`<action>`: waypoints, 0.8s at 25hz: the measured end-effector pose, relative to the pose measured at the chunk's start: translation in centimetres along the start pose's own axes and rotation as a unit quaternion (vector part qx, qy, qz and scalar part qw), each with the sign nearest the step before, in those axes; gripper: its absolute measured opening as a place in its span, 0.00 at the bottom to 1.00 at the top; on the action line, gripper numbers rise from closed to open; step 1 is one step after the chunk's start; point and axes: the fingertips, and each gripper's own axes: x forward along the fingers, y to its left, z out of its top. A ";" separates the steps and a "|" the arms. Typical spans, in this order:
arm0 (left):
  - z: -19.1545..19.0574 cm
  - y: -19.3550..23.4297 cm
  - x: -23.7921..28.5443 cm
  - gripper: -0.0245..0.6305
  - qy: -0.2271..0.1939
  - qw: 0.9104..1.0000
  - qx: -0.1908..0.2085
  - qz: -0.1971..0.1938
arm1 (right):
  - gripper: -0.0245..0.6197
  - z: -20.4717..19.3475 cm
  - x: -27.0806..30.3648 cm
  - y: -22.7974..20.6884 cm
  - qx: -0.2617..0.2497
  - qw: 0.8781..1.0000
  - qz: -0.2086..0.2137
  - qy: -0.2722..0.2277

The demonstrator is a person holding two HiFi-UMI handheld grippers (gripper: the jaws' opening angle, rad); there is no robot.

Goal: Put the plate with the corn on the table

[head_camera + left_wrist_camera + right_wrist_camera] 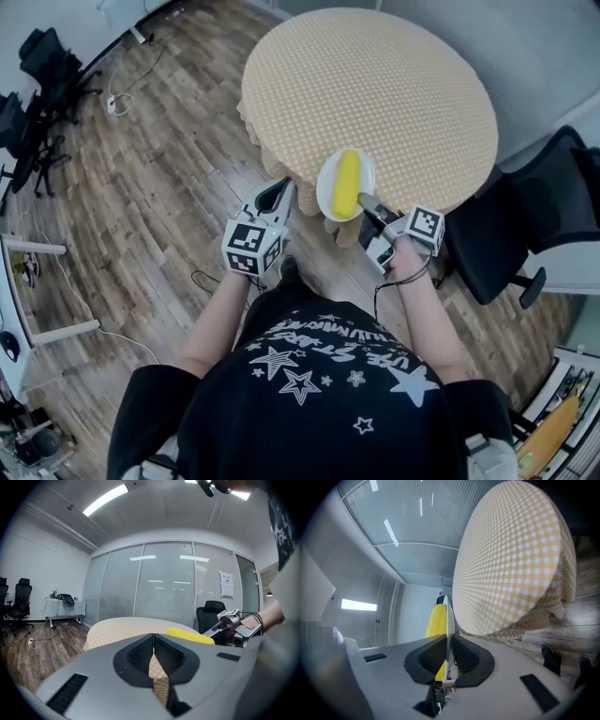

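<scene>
A white plate [329, 195] carrying a yellow corn cob [348, 182] hangs over the near edge of the round table [394, 84], which wears a yellow checked cloth. My right gripper [366, 202] is shut on the plate's near rim. In the right gripper view the plate [447, 616] runs edge-on between the jaws [448, 641], with the corn [435, 620] on its left and the table [511, 559] on its right. My left gripper [283, 187] is shut and holds nothing, just left of the plate. Its view shows the corn [189, 635] past the shut jaws [153, 641].
A black office chair [525, 220] stands close to the table's right side. More black chairs [42, 70] and cables lie on the wooden floor [159, 187] at far left. A glass partition [164, 583] stands behind the table.
</scene>
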 end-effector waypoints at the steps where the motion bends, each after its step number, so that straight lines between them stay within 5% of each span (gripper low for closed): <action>1: 0.2 0.8 0.4 0.05 0.000 1.000 -0.002 -0.002 | 0.10 0.3 0.8 0.2 0.003 1.000 0.000 -0.005; 20: 1.9 8.2 7.7 0.05 0.011 0.997 0.001 -0.071 | 0.11 4.8 7.3 0.6 0.014 0.998 -0.024 -0.063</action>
